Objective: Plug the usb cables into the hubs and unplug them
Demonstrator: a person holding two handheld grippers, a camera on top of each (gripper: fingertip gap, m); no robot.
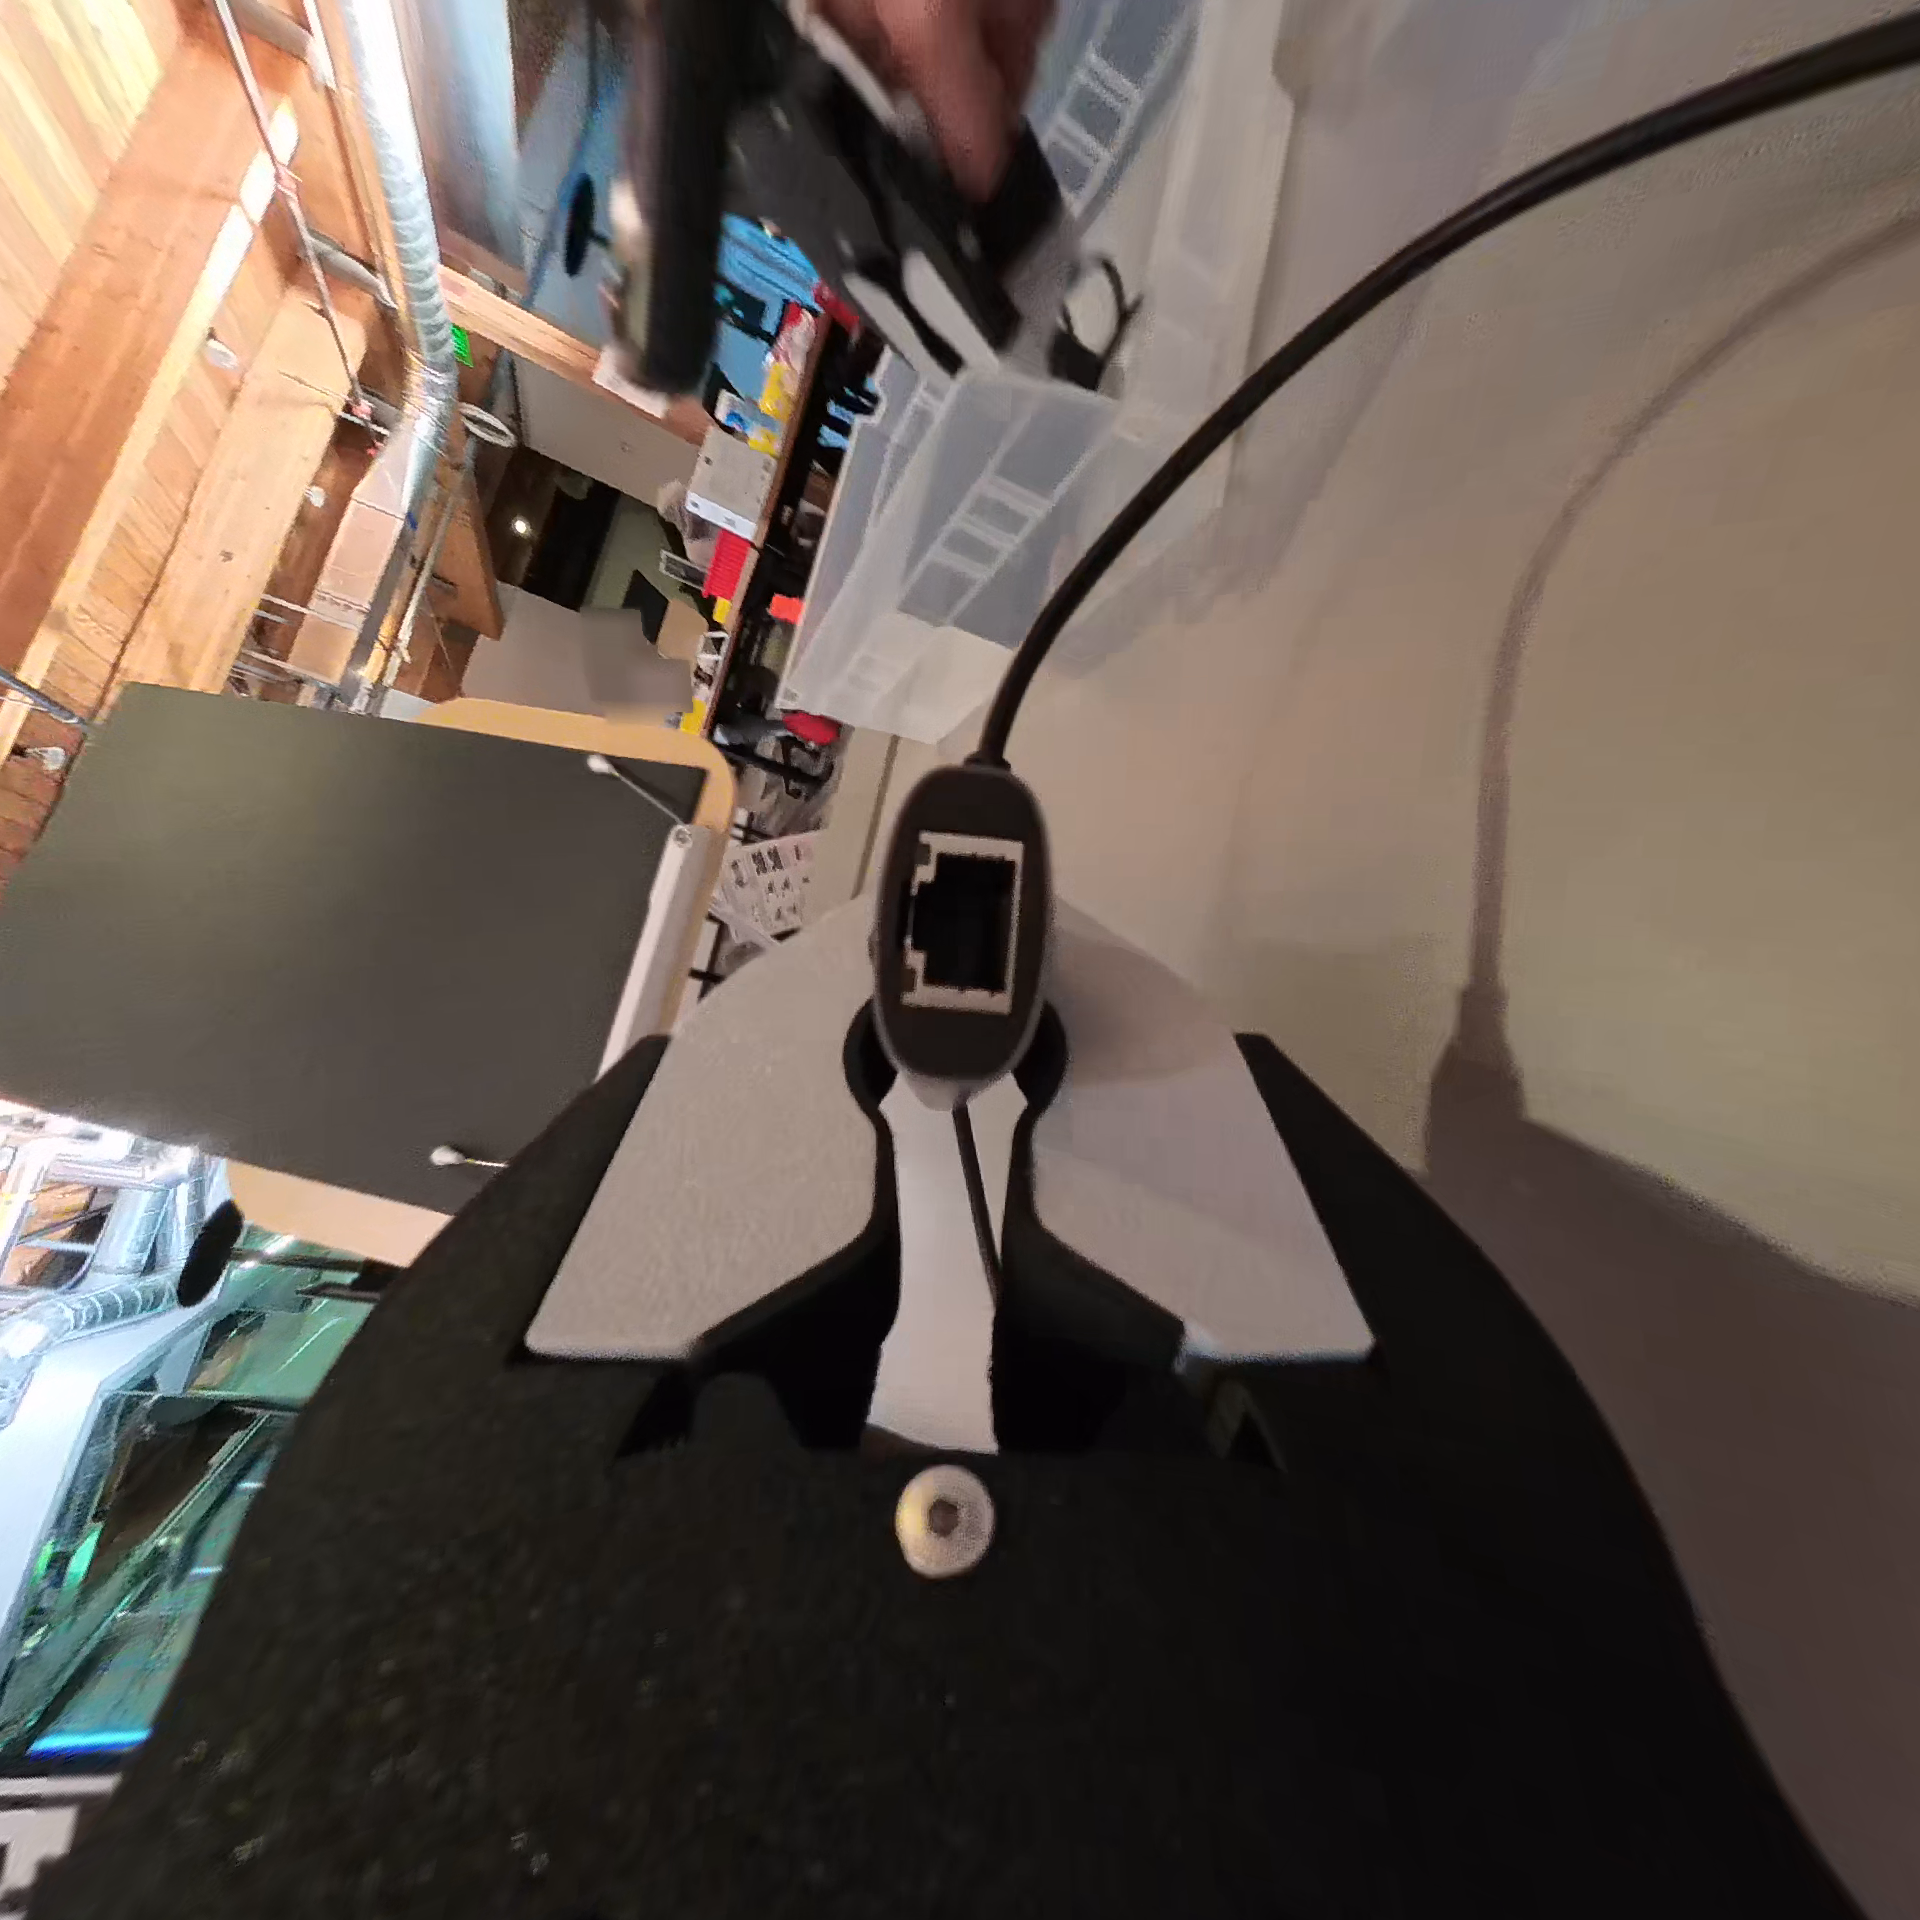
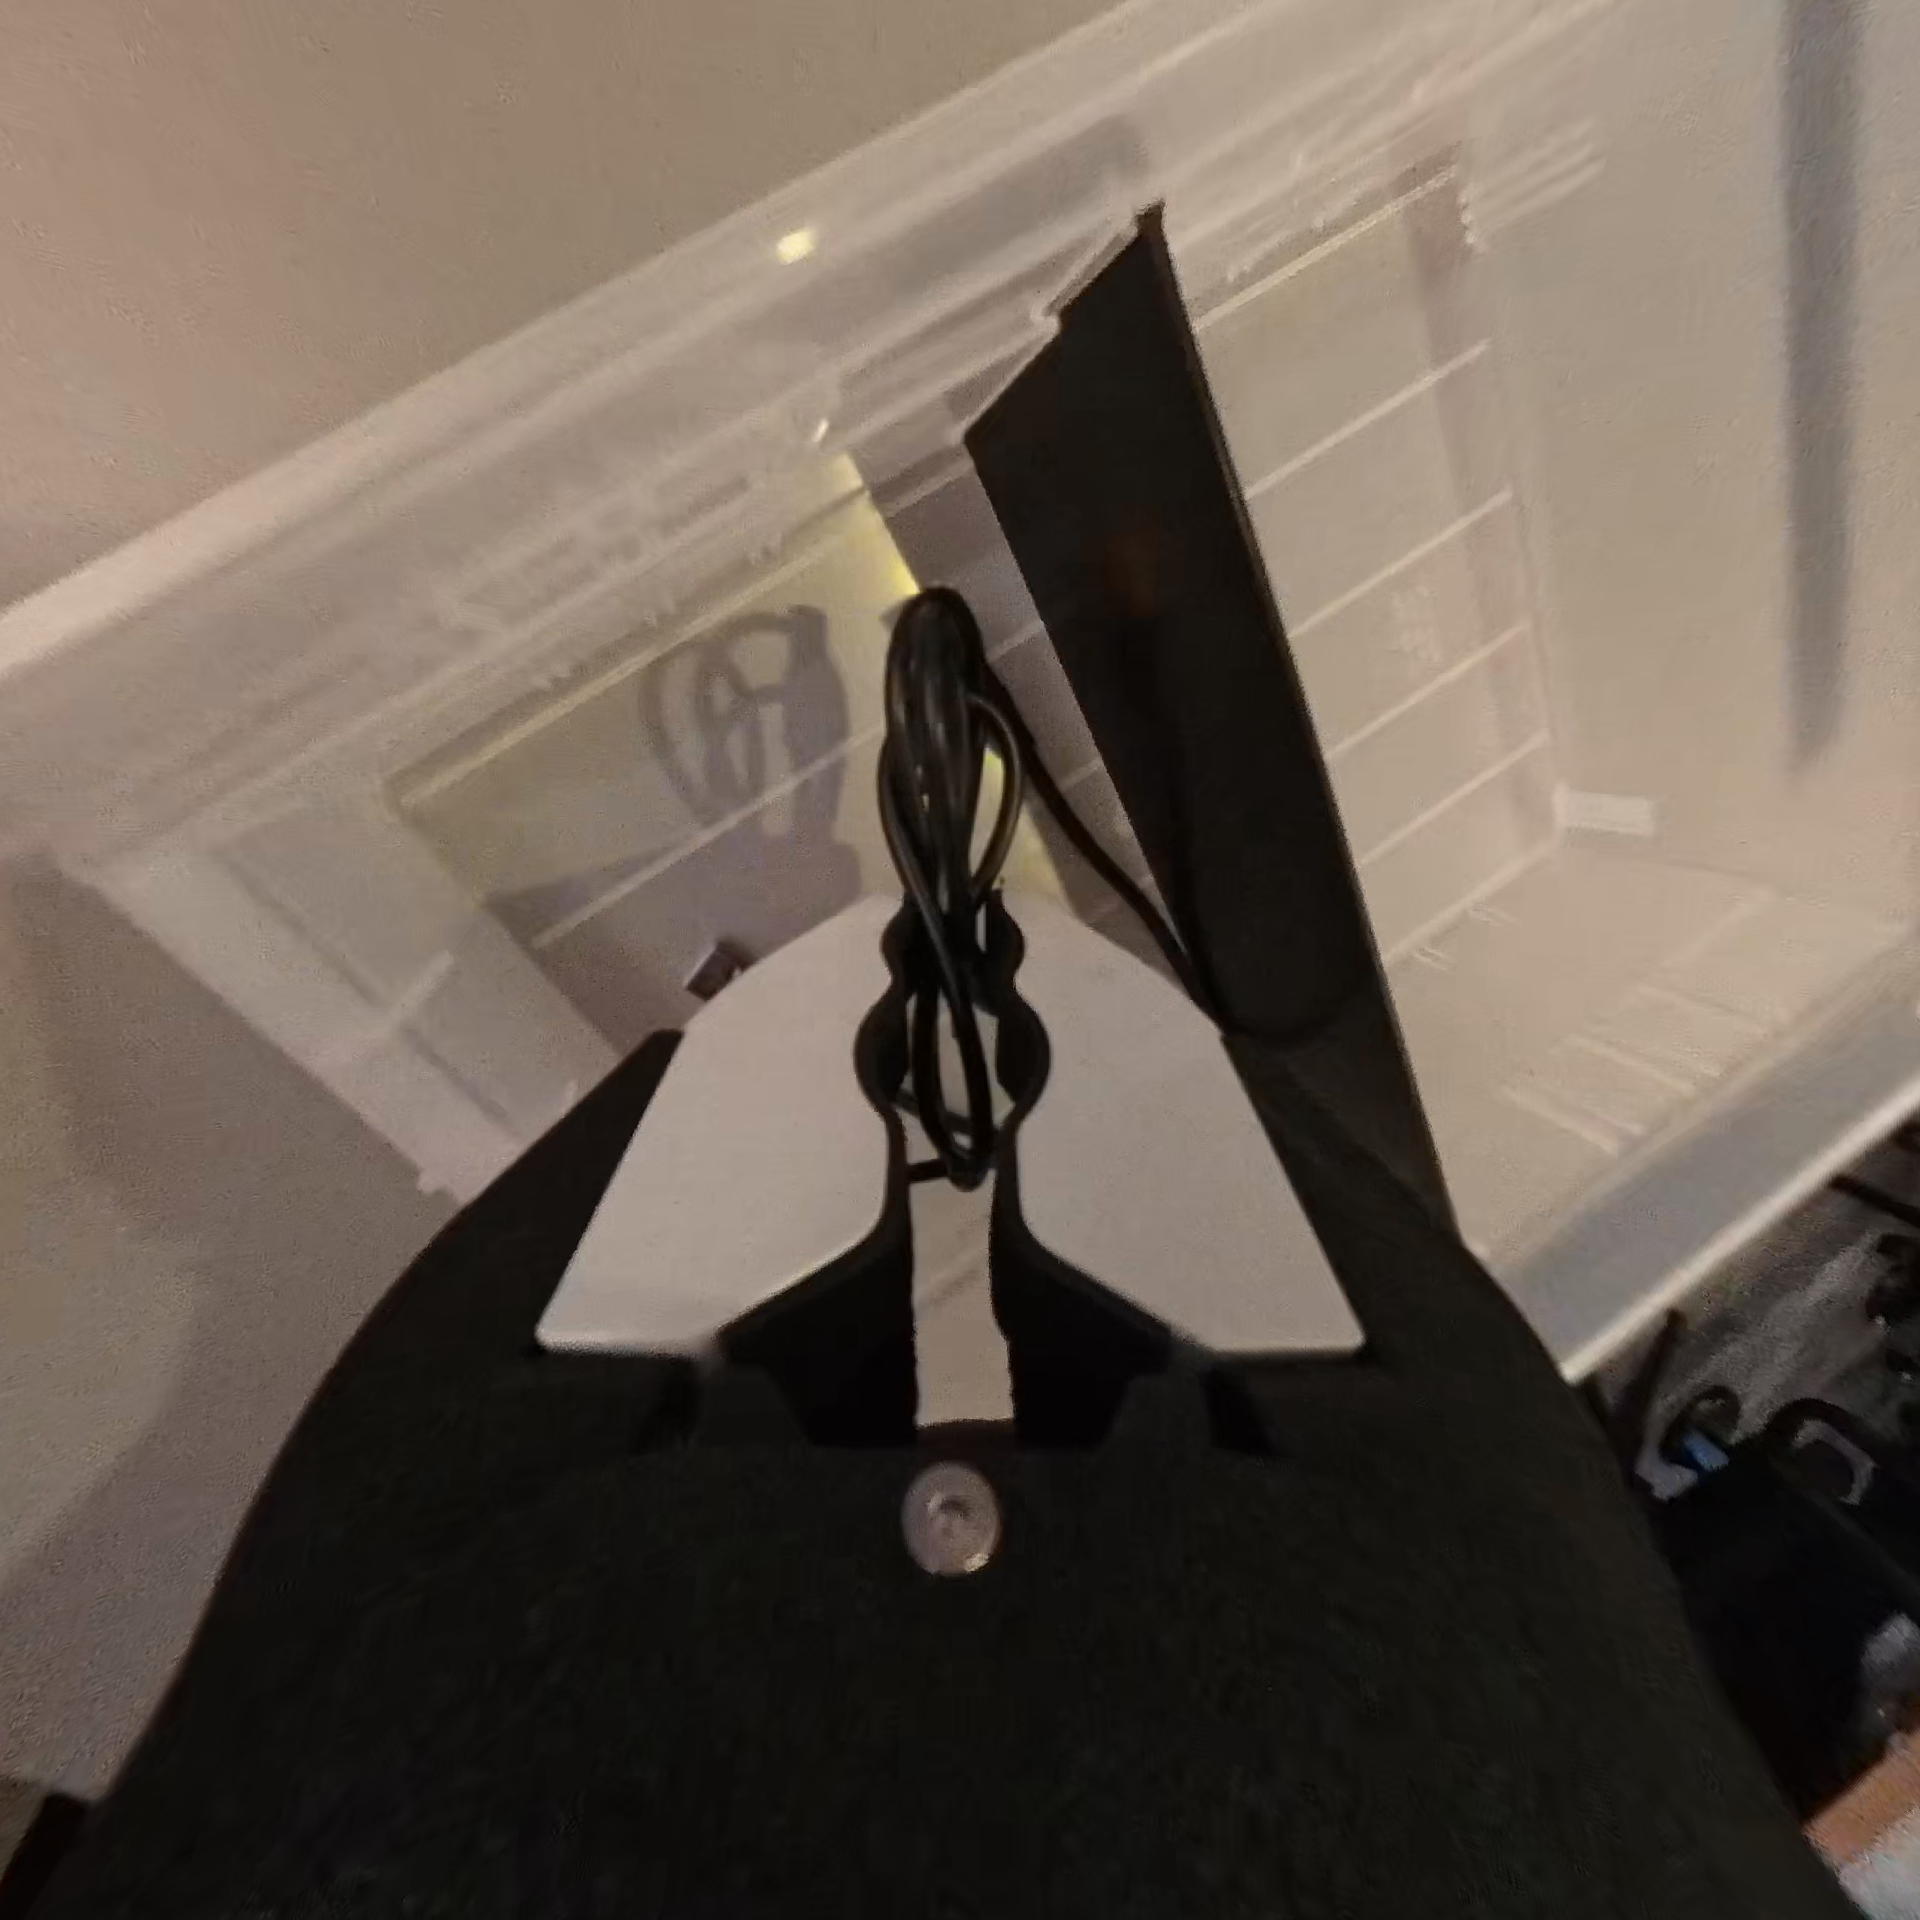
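Observation:
In the left wrist view my left gripper [image 1: 956, 1039] is shut on a black oval hub [image 1: 961, 925] whose square network port faces the camera. The hub's black cable [image 1: 1195, 416] arcs up to the right over the white table [image 1: 1610, 831]. My right gripper [image 1: 883, 208] shows blurred at the top of that view, held by a hand. In the right wrist view my right gripper [image 2: 951, 997] is shut on a coiled bundle of thin black USB cable [image 2: 940, 769] and holds it above a clear plastic bin [image 2: 623, 436]. The cable's plug is hidden.
The clear bin also shows in the left wrist view [image 1: 935, 540] on the table. A long flat black piece [image 2: 1174, 675] runs along the right finger over the bin. A black panel with a wooden edge [image 1: 312, 935] stands to the left. Cluttered shelves [image 1: 758, 436] lie beyond.

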